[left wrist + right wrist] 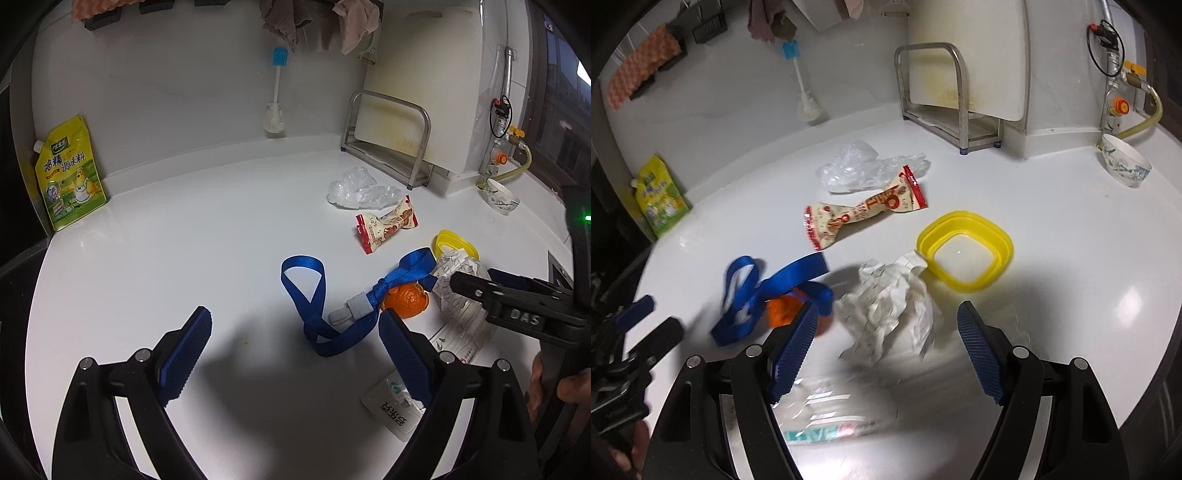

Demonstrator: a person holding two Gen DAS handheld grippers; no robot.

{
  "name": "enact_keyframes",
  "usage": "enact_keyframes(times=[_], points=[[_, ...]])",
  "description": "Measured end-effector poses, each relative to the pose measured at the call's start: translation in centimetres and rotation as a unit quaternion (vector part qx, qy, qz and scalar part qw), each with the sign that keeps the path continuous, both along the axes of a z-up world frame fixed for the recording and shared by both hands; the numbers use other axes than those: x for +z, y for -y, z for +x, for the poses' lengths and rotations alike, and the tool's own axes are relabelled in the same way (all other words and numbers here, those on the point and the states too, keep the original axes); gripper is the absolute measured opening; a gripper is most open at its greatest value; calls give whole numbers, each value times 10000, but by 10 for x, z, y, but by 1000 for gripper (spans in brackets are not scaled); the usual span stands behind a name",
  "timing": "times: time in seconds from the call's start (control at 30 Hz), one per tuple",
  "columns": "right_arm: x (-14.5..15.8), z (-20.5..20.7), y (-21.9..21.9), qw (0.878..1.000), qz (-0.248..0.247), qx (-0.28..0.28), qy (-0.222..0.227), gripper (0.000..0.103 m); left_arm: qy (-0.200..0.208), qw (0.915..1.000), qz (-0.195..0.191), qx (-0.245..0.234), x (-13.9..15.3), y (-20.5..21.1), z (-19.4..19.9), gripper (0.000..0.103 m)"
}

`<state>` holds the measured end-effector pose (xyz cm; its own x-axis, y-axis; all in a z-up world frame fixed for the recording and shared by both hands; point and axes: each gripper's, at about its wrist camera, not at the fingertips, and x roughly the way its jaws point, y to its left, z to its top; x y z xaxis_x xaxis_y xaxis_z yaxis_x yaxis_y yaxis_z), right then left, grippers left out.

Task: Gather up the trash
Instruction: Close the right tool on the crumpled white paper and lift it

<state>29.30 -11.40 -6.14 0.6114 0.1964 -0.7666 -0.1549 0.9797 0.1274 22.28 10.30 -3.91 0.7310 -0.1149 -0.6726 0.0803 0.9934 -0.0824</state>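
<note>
We centre the crumpled paper (pixel 890 314), a stiff, creased white ball lying on the glossy counter (pixel 1071 258) just beside the yellow container (pixel 964 251), between our right gripper (pixel 886 347) fingers, which stand wide apart. We should close low, catching its bulk. Our left gripper (pixel 295 354), fingers also apart and empty, hovers near the soft blue strap (pixel 314 295) and the orange peel (pixel 406 299).

White worktop (pixel 1071 258); blue strap (pixel 314 295); orange peel (pixel 408 301); yellow container (pixel 964 251); red-and-cream printed wrapper (pixel 864 214); clear plastic bag (pixel 857 166).

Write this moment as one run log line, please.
left claw: open, empty | right claw: open, over paper | strap: on peel
</note>
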Motion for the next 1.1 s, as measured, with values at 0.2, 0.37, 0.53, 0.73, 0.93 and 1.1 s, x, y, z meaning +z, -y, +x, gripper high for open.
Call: enact_keyframes(times=[0.2, 0.37, 0.53, 0.73, 0.93, 1.1], points=[[-16, 9, -1, 9998, -129, -65, -133, 74, -5, 10000, -24, -3, -2, 0, 1, 90], [-19, 8, -4, 9997, -207, 9, -144, 54, -41, 10000, -26, -22, -5, 0, 3, 90], [-15, 5, -2, 9998, -170, 12, -80, 37, -49, 10000, 24, -57, -7, 3, 4, 90], [-4, -6, 10, 9999, -48, -98, 123, 33, -123, 9998, 91, -157, -11, 10, 7, 90], [7, -17, 31, 9993, 273, -200, 161, 33, -179, 9989, 343, -252, -19, 22, 13, 90], [18, -29, 41, 9984, 431, -248, 261, 33, -352, 9979, 411, -346, -27, 30, 21, 90]])
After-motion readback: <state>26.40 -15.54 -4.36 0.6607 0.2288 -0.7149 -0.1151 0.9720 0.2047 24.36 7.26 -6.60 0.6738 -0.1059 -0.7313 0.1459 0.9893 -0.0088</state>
